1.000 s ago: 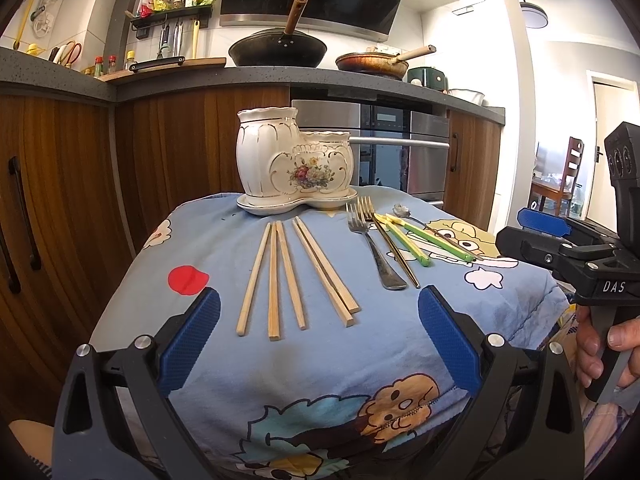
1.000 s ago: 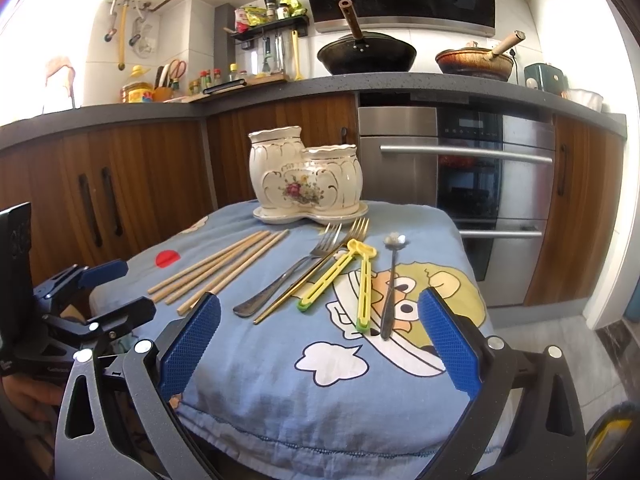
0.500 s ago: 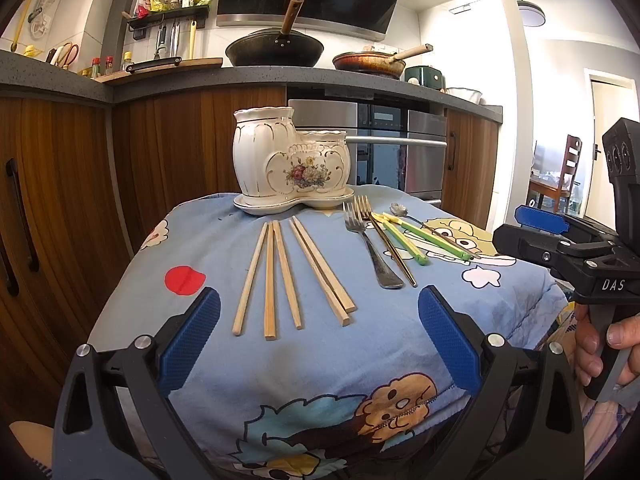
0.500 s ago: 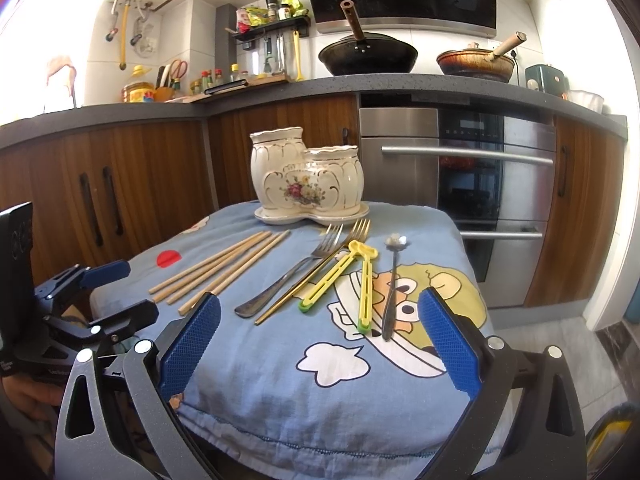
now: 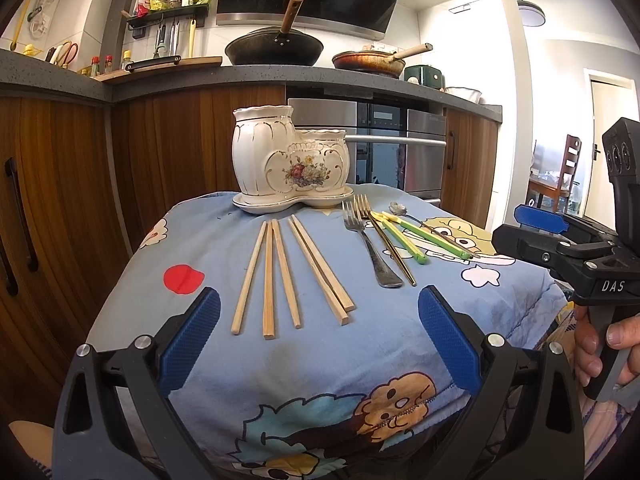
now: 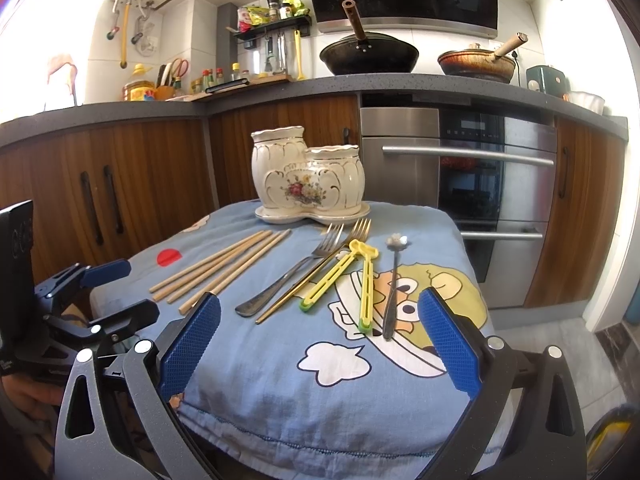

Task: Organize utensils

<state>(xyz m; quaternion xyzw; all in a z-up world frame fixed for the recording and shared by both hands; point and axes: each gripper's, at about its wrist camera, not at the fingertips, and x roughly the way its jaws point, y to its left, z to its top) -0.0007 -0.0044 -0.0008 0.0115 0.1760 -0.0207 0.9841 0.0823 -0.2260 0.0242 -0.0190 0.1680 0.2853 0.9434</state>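
A kitchen of wooden cabinets (image 6: 132,184) and an oven (image 6: 492,184) backs a worktop under a blue cartoon cloth (image 5: 320,360). Before the ceramic holder (image 5: 290,160) lie chopsticks (image 5: 280,276), forks (image 5: 370,244), green-yellow utensils (image 6: 340,280) and a spoon (image 6: 394,284). The left gripper (image 5: 318,332) and right gripper (image 6: 318,332) hover nearer, jaws wide apart, empty. Only the left view shows a doorway (image 5: 608,148).

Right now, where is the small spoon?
In the right wrist view the small spoon lies on the blue cloth, rightmost of the utensils, just right of the yellow clip.
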